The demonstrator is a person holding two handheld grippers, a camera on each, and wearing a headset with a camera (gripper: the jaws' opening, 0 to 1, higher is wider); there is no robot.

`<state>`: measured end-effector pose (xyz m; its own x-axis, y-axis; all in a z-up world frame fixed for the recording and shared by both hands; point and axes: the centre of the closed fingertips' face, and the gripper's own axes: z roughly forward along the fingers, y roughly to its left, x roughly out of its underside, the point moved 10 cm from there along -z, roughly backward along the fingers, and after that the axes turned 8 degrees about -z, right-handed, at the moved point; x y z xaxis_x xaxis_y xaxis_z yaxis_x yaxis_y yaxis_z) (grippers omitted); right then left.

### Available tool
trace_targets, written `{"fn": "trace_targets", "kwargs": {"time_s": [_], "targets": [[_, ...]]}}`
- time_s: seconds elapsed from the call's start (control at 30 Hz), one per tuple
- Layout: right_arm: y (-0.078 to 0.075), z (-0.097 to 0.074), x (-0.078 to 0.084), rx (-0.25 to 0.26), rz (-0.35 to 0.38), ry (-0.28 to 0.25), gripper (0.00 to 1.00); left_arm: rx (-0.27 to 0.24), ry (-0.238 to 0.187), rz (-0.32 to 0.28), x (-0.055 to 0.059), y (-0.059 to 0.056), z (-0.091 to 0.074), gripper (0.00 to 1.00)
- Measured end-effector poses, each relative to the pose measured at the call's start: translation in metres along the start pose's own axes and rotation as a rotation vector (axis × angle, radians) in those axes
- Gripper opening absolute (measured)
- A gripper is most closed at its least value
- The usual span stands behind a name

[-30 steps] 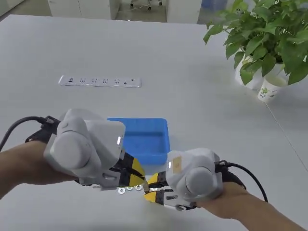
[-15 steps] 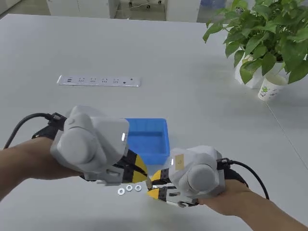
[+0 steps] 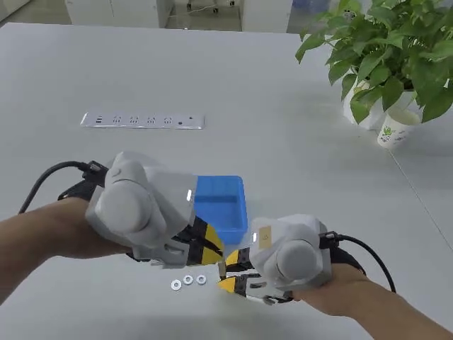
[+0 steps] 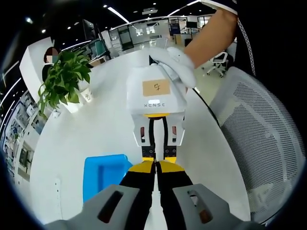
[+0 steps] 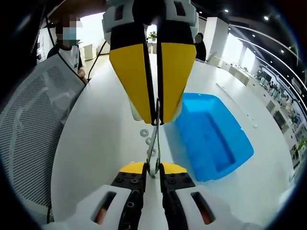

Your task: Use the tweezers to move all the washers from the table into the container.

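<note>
Further right than a second ago, with left gripper (image 3: 207, 249) hiding more of bin (image 3: 230, 209) and meeting right gripper (image 3: 228, 275), both clamped on tweezers (image 5: 154, 139) above washers (image 3: 187, 281) on table (image 3: 283, 142); seems a handover, next needs one release, then tips aimed at a washer.

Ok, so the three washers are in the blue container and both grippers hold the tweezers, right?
Not quite. The three washers lie on the table, in front of the container, not in it; the head view shows this. The rest stands: the left gripper and the right gripper both hold the tweezers.
</note>
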<state>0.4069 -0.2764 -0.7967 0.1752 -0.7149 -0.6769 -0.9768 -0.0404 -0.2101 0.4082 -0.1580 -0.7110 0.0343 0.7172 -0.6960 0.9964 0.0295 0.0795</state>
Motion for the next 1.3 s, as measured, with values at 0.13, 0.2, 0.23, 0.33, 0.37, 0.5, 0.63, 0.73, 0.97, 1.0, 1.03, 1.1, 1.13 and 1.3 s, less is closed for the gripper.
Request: {"fn": "trace_targets", "kwargs": {"time_s": [0.13,0.2,0.23,0.33,0.37,0.5,0.63,0.73,0.97,1.0,1.03,1.1,1.13,1.3], "targets": [[-0.001,0.0,0.001,0.001,0.01,0.001,0.15,0.012,0.0,-0.006,-0.002,0.006,0.003,0.06],[-0.001,-0.001,0.002,0.002,0.017,-0.001,0.16,0.024,0.001,-0.014,-0.003,0.009,0.004,0.06],[-0.001,-0.001,0.002,0.002,0.021,-0.002,0.16,0.027,0.001,-0.016,-0.003,0.01,0.004,0.06],[-0.001,-0.003,0.003,0.005,0.036,-0.008,0.17,0.038,0.016,-0.009,-0.005,0.011,0.006,0.06],[-0.001,-0.003,0.003,0.005,0.039,-0.008,0.17,0.041,0.016,-0.01,-0.005,0.012,0.006,0.06],[-0.001,-0.005,0.004,0.007,0.053,-0.016,0.17,0.05,0.023,-0.012,-0.006,0.013,0.008,0.06],[-0.001,-0.006,0.004,0.013,0.064,-0.026,0.16,0.061,0.028,-0.009,-0.006,0.012,0.009,0.06],[-0.002,-0.006,0.004,0.016,0.063,-0.025,0.14,0.062,0.031,-0.008,-0.005,0.011,0.009,0.06],[-0.003,-0.006,0.003,0.001,0.069,-0.021,0.12,0.072,0.048,-0.008,-0.003,0.01,0.01,0.06],[-0.002,-0.006,0.003,0.001,0.07,-0.021,0.12,0.073,0.048,-0.01,-0.003,0.01,0.01,0.06],[-0.003,-0.006,0.003,-0.001,0.077,-0.022,0.12,0.074,0.048,-0.011,-0.003,0.011,0.01,0.06],[-0.003,-0.006,0.003,-0.003,0.08,-0.022,0.11,0.077,0.048,-0.013,-0.003,0.01,0.01,0.06],[-0.003,-0.006,0.003,-0.004,0.082,-0.021,0.11,0.077,0.047,-0.013,-0.003,0.01,0.01,0.06],[-0.002,-0.006,0.003,-0.008,0.093,-0.022,0.11,0.084,0.046,-0.017,-0.003,0.01,0.011,0.06]]}}
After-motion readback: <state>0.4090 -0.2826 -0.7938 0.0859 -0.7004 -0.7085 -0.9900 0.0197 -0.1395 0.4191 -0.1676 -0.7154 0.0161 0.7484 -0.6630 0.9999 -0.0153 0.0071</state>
